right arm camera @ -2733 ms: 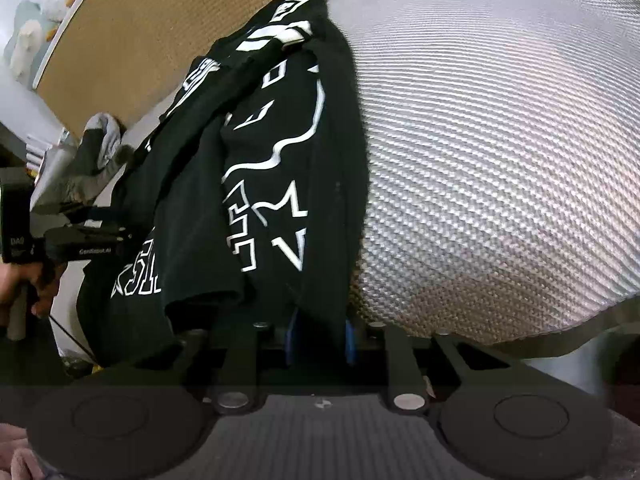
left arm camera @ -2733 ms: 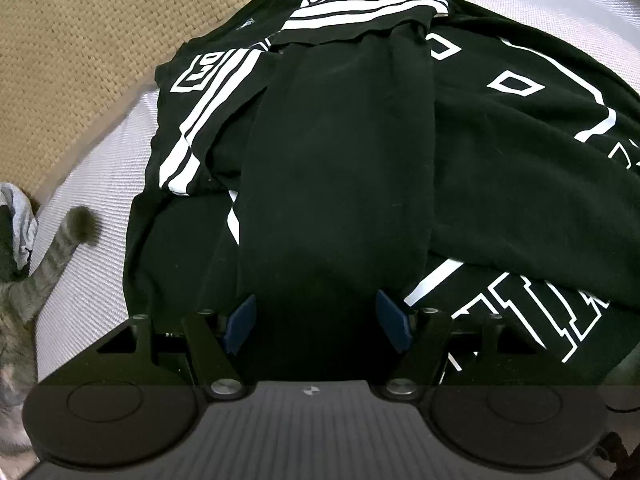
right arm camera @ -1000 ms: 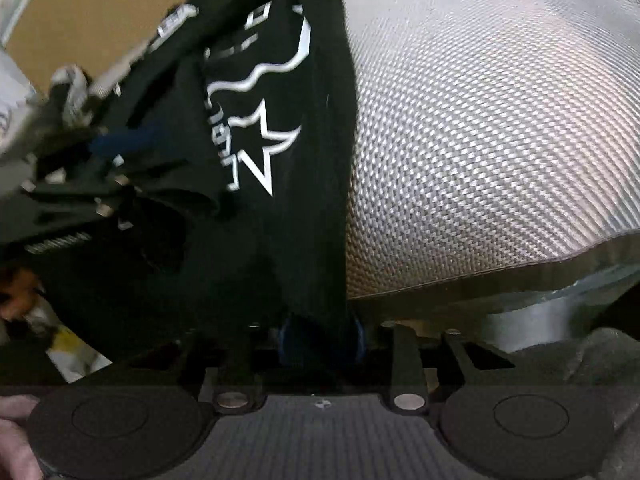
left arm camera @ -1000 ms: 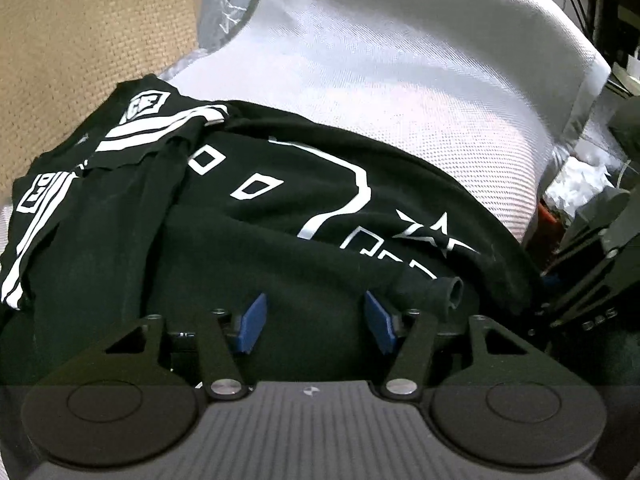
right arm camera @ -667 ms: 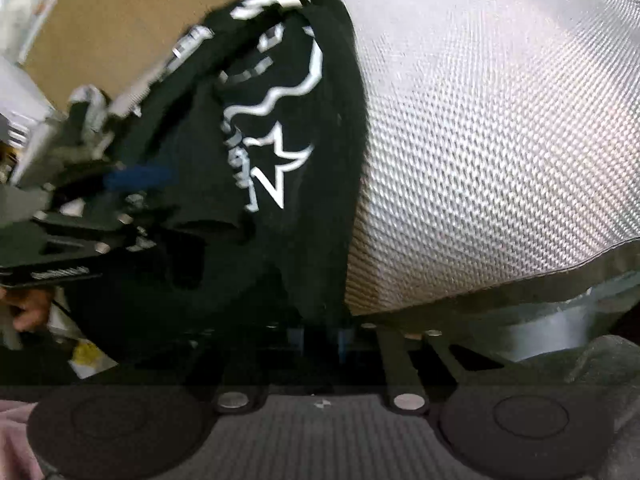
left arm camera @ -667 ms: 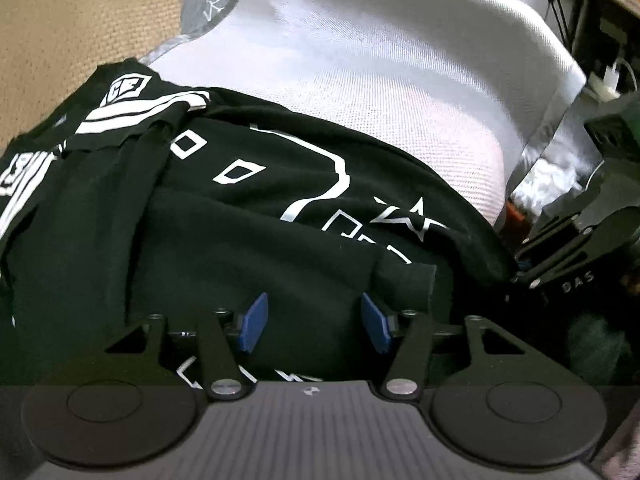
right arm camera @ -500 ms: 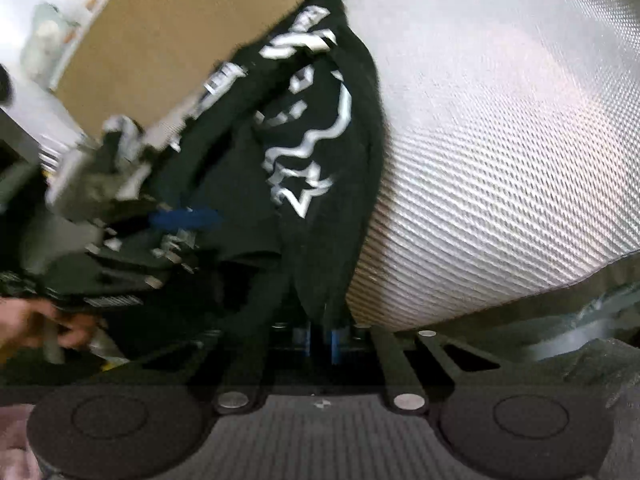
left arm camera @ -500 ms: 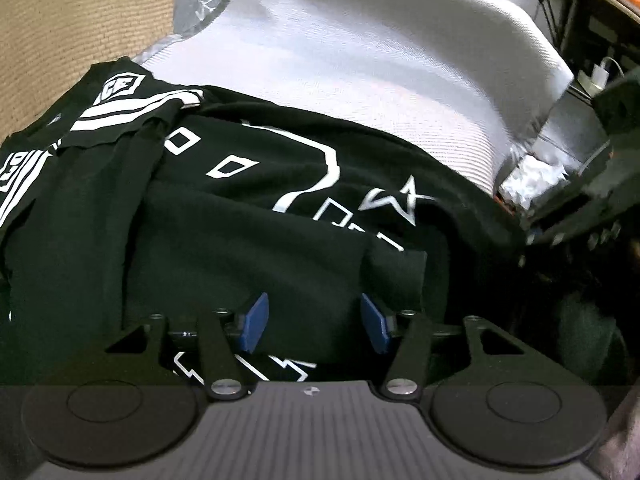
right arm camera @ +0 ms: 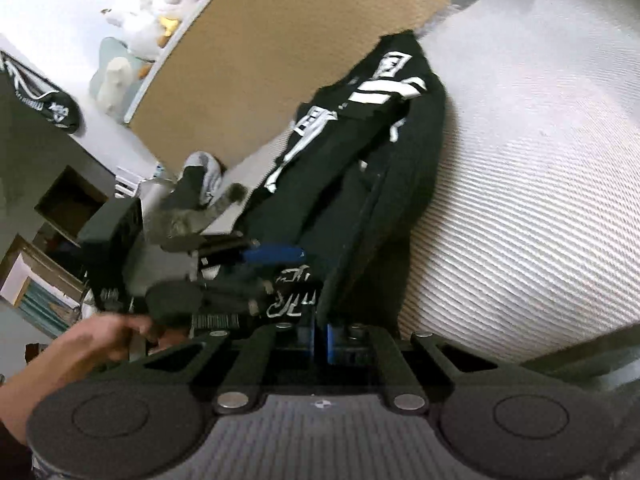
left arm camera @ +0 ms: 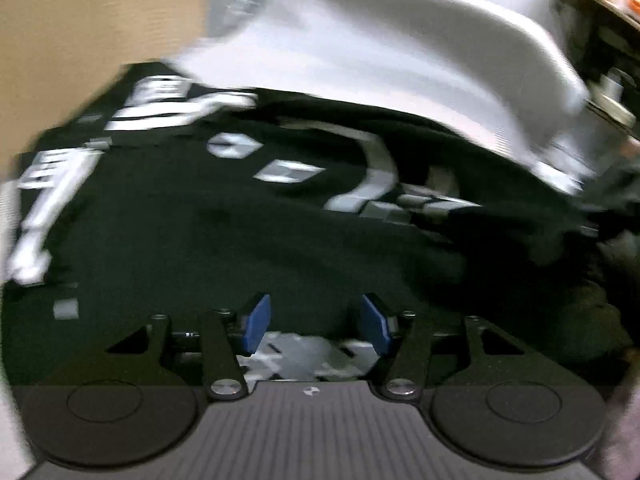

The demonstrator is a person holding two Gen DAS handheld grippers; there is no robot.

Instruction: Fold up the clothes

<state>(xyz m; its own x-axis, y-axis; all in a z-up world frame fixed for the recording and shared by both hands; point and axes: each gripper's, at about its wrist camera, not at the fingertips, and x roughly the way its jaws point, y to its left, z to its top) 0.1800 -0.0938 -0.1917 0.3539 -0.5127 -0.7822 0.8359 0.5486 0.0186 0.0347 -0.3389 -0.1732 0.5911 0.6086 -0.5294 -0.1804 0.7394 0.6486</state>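
Soft black shirt [right arm camera: 360,184] with white letters lies on the bumpy white bed [right arm camera: 540,200], running from 12 o'clock down to 6 o'clock in the right wrist view. It looks floppy and light, so it will sag and slide when lifted; edges and corners seem the best places to hold. The right gripper [right arm camera: 320,338] has just been closing its blue fingers [right arm camera: 332,340], and they pinch the shirt's near edge. The left gripper [left arm camera: 316,324] has its fingers about half apart over the cloth, not squeezing it.
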